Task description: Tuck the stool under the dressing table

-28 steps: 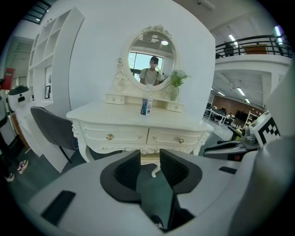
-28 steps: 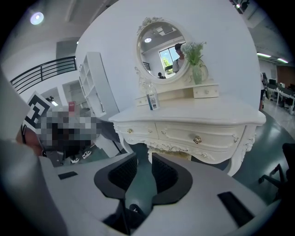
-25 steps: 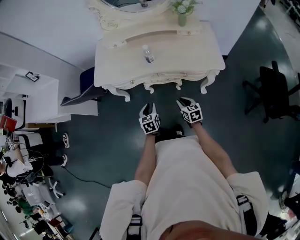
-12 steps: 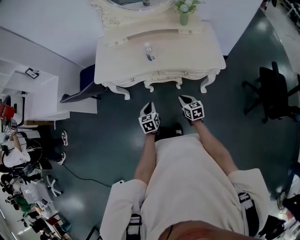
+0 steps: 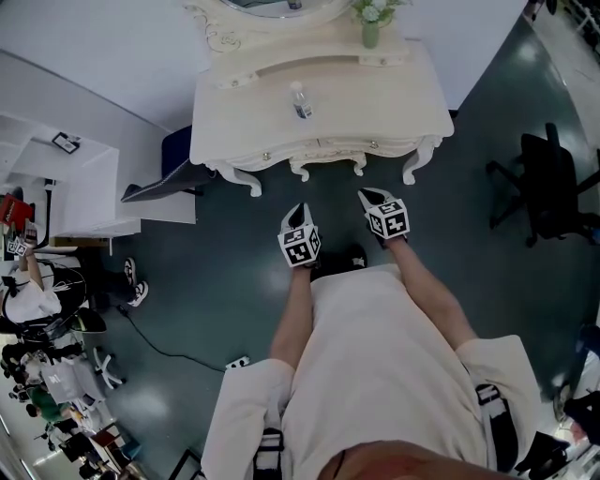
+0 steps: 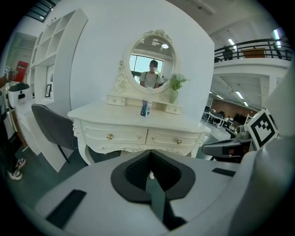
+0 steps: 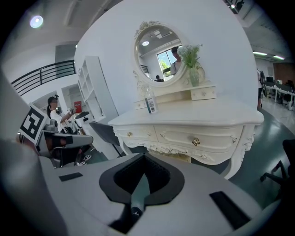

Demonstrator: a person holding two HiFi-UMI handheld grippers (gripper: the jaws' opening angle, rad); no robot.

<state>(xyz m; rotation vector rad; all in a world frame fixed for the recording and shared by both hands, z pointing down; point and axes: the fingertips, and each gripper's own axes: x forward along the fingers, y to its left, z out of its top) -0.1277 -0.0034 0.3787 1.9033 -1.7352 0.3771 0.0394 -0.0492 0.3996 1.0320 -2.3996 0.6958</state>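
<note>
The cream dressing table [image 5: 375, 112] with carved legs and an oval mirror [image 6: 152, 62] stands straight ahead against the white wall. A dark shape [image 5: 339, 262] lies on the floor between my two grippers, mostly hidden by the person's body; I cannot tell if it is the stool. My left gripper [image 5: 298, 214] and right gripper [image 5: 367, 199] are held side by side a little short of the table's front. Both are shut with nothing between the jaws, as the left gripper view [image 6: 150, 154] and the right gripper view [image 7: 144, 156] show. The knee space under the table [image 6: 138, 120] looks open.
A small bottle [image 5: 300, 98] and a vase with a plant [image 5: 369, 28] stand on the tabletop. A grey chair [image 5: 164, 183] sits left of the table beside a white shelf unit [image 5: 56, 187]. A black office chair [image 5: 553, 187] stands on the right. People are at far left.
Both grippers keep the same places in front of the table. Only the people at the far left have shifted.
</note>
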